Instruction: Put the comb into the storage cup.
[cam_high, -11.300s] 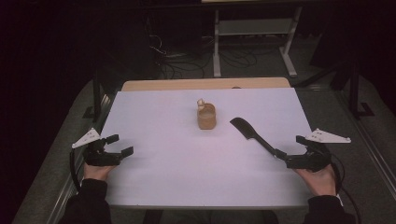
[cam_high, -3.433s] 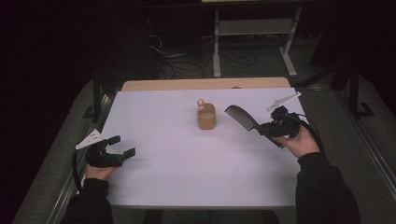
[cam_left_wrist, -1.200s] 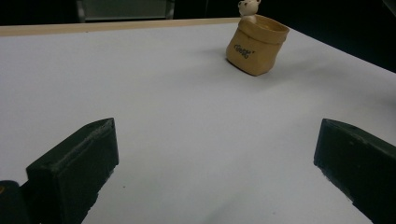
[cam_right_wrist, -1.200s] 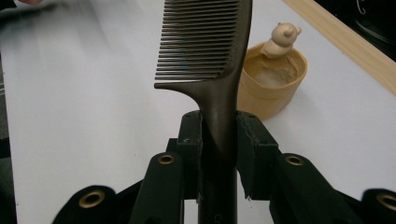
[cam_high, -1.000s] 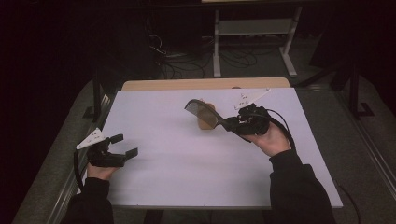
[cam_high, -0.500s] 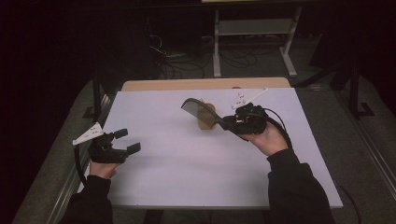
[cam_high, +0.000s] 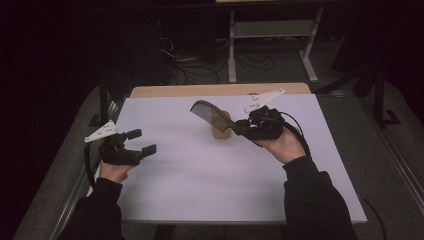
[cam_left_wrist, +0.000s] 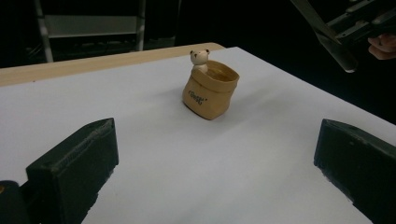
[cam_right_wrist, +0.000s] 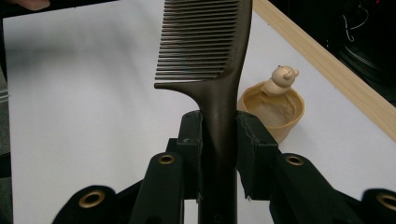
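The step in hand looks like carrying the comb to the small tan pouch-shaped holder with a bear figure on its rim, which stands upright on the white sheet a little beyond the table's middle, toward twelve o'clock. The right gripper has its jaws clamped on the comb's dark handle; in the right gripper view the two pads press the handle from either side, the toothed head rising toward twelve o'clock and the teeth facing nine. In the high view the comb is held in the air, its head slanting out toward ten o'clock above and just in front of the holder, not touching it. The holder's open mouth sits at about three o'clock of the handle in the right gripper view. The left gripper hovers over the sheet near the table's nine o'clock edge, jaws spread wide with nothing between them, aimed at the holder. The next move, as I judge it, calls for turning the comb so one end points down and lowering it into the mouth, perhaps with the left gripper steadying the light holder against tipping.
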